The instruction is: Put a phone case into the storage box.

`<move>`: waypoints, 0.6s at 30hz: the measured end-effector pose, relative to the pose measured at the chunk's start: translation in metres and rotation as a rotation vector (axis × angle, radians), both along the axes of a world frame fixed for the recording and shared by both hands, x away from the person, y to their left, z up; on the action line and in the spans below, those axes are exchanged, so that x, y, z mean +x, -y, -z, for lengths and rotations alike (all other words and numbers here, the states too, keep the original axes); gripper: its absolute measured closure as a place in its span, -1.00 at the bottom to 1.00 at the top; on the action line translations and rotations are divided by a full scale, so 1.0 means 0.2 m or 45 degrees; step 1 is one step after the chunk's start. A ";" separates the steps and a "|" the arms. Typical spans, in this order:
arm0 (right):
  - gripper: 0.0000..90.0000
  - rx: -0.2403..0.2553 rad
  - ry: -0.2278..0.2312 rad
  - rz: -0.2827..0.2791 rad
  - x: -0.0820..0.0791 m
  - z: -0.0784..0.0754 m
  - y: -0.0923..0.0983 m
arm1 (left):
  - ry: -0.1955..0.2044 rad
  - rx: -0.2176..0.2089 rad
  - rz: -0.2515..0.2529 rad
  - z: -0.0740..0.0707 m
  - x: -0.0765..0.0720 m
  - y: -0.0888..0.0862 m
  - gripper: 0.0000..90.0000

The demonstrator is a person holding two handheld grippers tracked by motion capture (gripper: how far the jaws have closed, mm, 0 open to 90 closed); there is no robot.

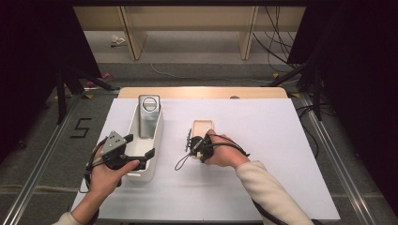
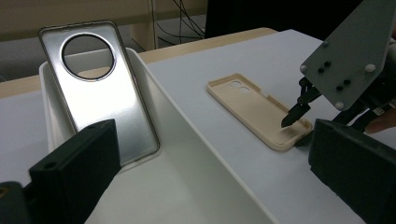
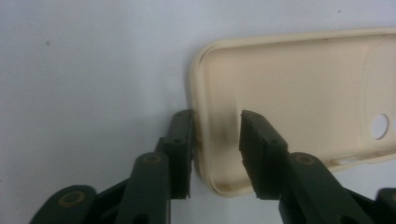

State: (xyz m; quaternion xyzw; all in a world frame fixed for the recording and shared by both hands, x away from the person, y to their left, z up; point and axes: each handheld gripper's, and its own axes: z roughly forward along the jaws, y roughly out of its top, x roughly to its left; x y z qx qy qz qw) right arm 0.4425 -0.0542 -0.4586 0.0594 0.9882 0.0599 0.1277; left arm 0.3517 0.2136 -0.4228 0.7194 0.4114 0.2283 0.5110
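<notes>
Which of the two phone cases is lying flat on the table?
The beige phone case, flat with its hollow side up on the white table. The silver phone case stands propped upright inside the white bin.

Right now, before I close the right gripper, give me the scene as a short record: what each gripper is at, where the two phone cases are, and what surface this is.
right gripper: jaws astride the short end wall of the beige phone case, one outside, one inside; gap shows at the inner jaw, no grip yet
beige phone case: flat on the white table sheet, open side up
left gripper: open, at the near end of the white tray, holding nothing
silver phone case: leaning upright inside the tray's far end
</notes>
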 end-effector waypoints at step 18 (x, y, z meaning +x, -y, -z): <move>0.88 -0.051 -0.009 -0.058 -0.03 0.00 -0.02 | -0.001 0.000 0.000 0.00 0.00 0.00 -0.96</move>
